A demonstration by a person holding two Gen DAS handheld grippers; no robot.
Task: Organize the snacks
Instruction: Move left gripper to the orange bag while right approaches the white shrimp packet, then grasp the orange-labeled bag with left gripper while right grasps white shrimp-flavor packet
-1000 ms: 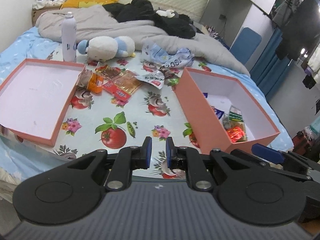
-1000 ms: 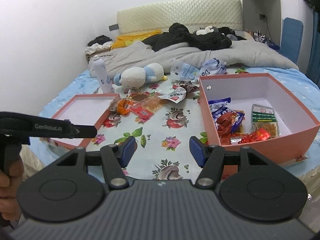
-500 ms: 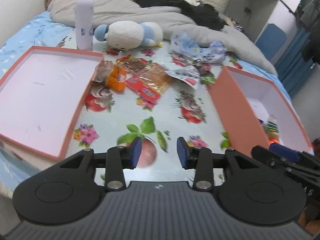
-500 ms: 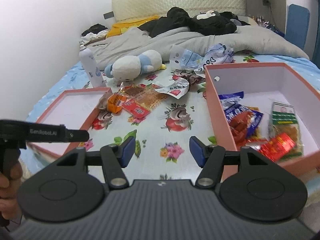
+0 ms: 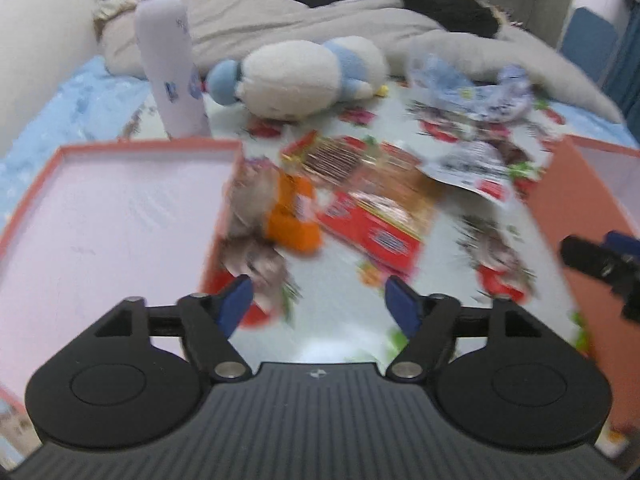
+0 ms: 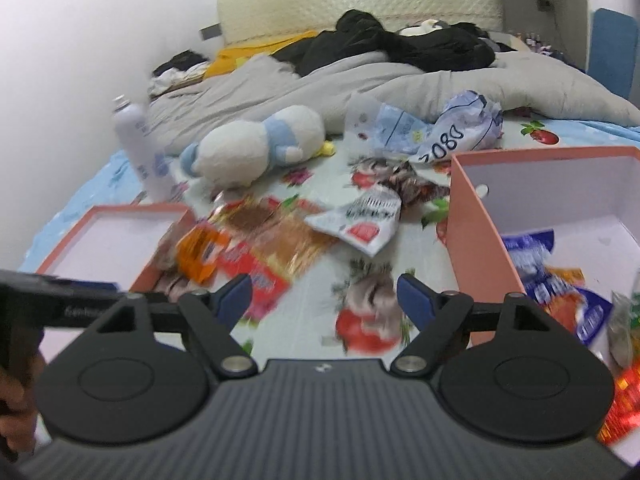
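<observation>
Several loose snack packets lie on the flowered cloth between two boxes: an orange packet, a red and brown packet and a white packet. They also show in the right wrist view: the orange packet, the red and brown packet, the white packet. My left gripper is open and empty, just short of the orange packet. My right gripper is open and empty, near the red packet. The pink box on the right holds several snacks.
A shallow pink lid lies at the left. A white spray bottle, a plush toy and crumpled blue-white bags sit behind the snacks. A grey quilt and dark clothes cover the bed beyond.
Both grippers have moved forward toward the loose snacks. My left gripper has opened from nearly shut to wide open. The right gripper stays open.
</observation>
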